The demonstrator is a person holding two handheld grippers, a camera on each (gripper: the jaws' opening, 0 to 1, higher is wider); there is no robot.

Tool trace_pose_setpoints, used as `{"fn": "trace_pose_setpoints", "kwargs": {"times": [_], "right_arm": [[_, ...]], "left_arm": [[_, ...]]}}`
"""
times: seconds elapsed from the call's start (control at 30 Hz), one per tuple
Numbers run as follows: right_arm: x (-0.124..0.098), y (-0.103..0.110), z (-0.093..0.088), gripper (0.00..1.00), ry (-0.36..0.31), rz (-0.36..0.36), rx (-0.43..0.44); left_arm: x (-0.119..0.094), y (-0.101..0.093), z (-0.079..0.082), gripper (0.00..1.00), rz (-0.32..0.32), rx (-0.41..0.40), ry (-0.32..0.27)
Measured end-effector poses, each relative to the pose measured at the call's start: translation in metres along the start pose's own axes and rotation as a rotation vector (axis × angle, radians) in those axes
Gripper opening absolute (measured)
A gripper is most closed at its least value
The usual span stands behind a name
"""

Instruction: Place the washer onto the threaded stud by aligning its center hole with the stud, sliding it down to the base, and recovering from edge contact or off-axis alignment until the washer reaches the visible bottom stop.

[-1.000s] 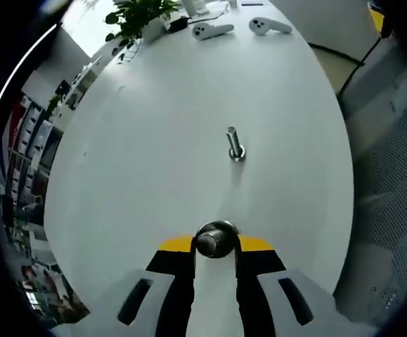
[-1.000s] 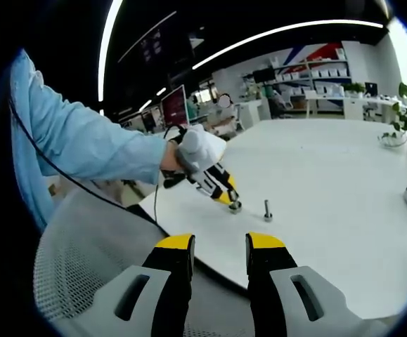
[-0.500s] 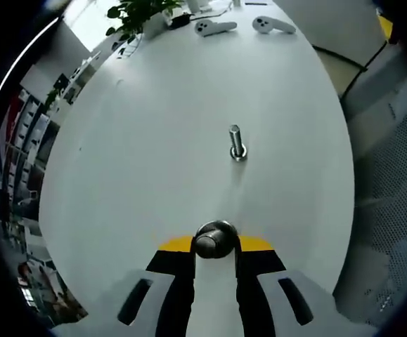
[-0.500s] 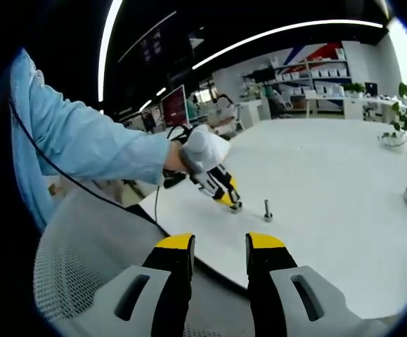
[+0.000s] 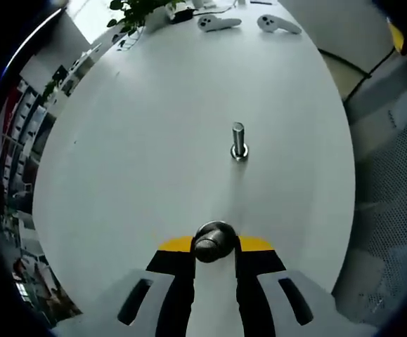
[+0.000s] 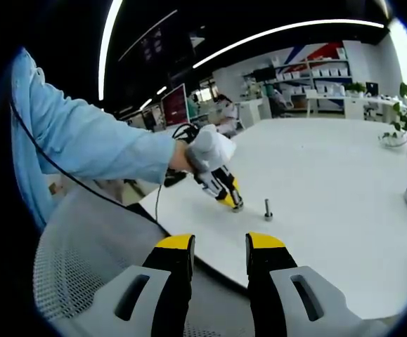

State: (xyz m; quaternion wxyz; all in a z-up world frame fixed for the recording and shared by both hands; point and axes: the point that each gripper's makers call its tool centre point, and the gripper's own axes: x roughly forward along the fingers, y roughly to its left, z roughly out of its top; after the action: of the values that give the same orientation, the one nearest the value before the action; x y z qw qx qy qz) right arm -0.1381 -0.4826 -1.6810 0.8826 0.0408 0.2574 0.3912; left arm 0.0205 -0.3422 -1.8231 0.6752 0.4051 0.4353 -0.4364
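**Washer in the left tool, stud not yet reached**

The washer (image 5: pixel 215 241) sits clamped between the yellow-tipped jaws of the left tool (image 5: pixel 215 247), seen nearly edge-on with its dark center facing forward. Ahead of it, well apart, the threaded stud (image 5: pixel 239 141) stands upright on the white table (image 5: pixel 140 154), its base flange resting on the surface. The step in hand looks like the approach: the washer is carried but has not met the stud. The next move calls for bringing the washer over the stud's tip, turning it level so the hole lines up with the stud's axis, then lowering it to the flange.

The left gripper view gives the washer and its line to the stud from close behind, plus two white controllers (image 5: pixel 219 22) and a potted plant (image 5: pixel 137 8) at the table's far end. The right gripper view gives the side picture: the left tool (image 6: pixel 235 206) tilted down, just beside the stud (image 6: pixel 266 210), held by a person in a blue sleeve (image 6: pixel 84 151). The right tool (image 6: pixel 219 247) hangs back over a mesh chair (image 6: pixel 84 260), jaws apart and holding nothing.
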Motion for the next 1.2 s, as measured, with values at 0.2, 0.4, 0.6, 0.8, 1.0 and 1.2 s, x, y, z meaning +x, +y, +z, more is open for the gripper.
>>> {"fn": "trace_pose_setpoints", "kwargs": {"times": [0.2, 0.4, 0.6, 0.8, 1.0, 1.2], "right_arm": [[0.0, 0.0, 0.001, 0.31, -0.005, -0.001, 0.003], [0.0, 0.0, 0.001, 0.31, -0.004, 0.003, 0.001], [0.0, 0.001, 0.001, 0.31, -0.004, 0.005, 0.0], [0.0, 0.001, 0.001, 0.31, -0.005, 0.006, -0.001], [0.0, 0.001, 0.001, 0.31, -0.005, 0.005, -0.001], [0.0, 0.0, 0.001, 0.31, -0.006, 0.003, 0.0]], "left_arm": [[0.004, -0.003, -0.002, 0.19, -0.018, -0.004, 0.017], [0.008, -0.005, 0.0, 0.19, -0.028, -0.005, 0.025], [0.008, -0.005, 0.0, 0.19, -0.043, -0.02, 0.028], [0.009, -0.005, 0.0, 0.19, -0.067, -0.047, 0.032], [0.012, -0.005, -0.001, 0.2, -0.064, -0.02, 0.041], [0.012, -0.006, -0.001, 0.2, -0.063, -0.022, 0.039]]}}
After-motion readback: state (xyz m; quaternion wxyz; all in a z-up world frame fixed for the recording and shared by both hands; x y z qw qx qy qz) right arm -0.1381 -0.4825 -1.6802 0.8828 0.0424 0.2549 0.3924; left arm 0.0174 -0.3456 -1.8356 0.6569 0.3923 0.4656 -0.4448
